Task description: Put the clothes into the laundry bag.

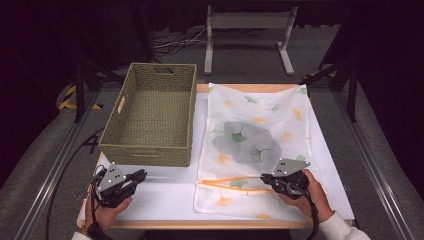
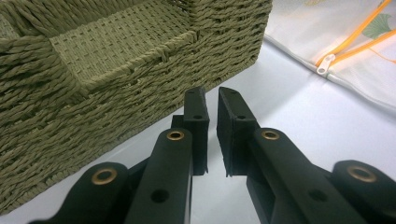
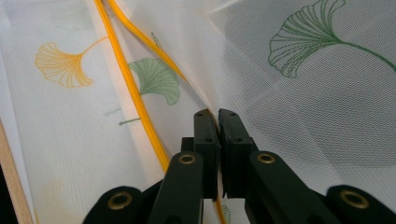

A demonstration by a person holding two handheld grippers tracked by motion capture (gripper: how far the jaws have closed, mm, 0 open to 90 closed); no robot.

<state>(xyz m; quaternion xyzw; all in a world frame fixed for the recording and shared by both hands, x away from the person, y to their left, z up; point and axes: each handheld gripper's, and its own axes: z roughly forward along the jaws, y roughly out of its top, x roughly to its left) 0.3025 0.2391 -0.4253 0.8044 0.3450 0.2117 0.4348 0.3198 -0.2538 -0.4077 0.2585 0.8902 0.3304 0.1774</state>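
A white mesh bag [image 1: 285, 107] printed with ginkgo leaves lies flat on the right half of the white table [image 1: 165, 197]. A grey garment [image 1: 245, 142] shows through it. Its orange zipper [image 1: 227, 180] is parted near the front edge. My right gripper [image 1: 266, 179] is at the zipper's right end, shut on the bag's mesh by the orange zipper tape [image 3: 135, 98], as the right gripper [image 3: 217, 114] view shows. My left gripper [image 1: 140, 176] rests at the front left, just before the basket; its jaws stand nearly together with nothing between them [image 2: 212, 95]. The zipper pull [image 2: 325, 64] lies off to its right.
An empty woven green basket [image 1: 150, 150] with cut-out handles stands on the table's left half, its front wall [image 2: 116, 65] close to my left gripper. Bare table runs between basket and bag. A metal stand [image 1: 247, 22] and cables are on the floor behind.
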